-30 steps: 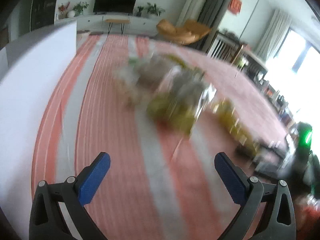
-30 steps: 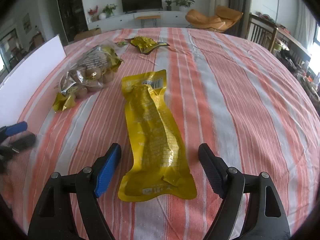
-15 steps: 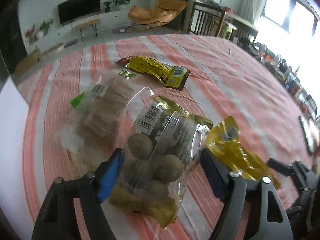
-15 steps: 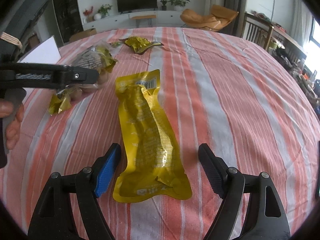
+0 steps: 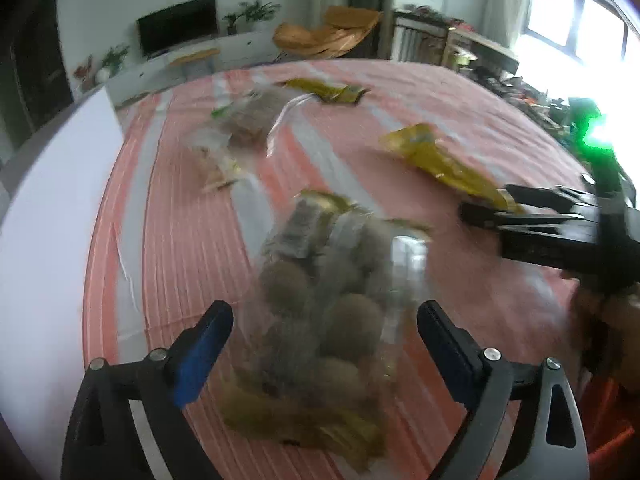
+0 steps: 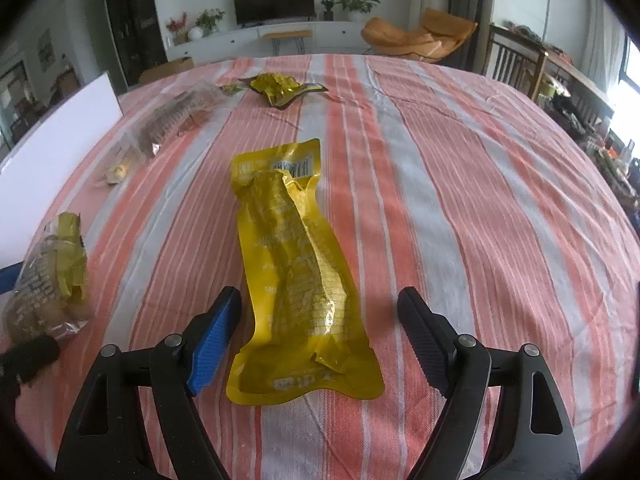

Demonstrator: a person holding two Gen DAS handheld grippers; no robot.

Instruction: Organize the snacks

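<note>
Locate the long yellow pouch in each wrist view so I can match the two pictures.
Left wrist view: the long yellow pouch lies right of centre, its near end by the other gripper's fingers.
Right wrist view: the pouch lies in the centre, lengthwise, its near end between the open fingers.
Shared landmark: the television on the far wall.

Both wrist views angled down, close over striped tablecloth (image 6: 440, 184), shared
</note>
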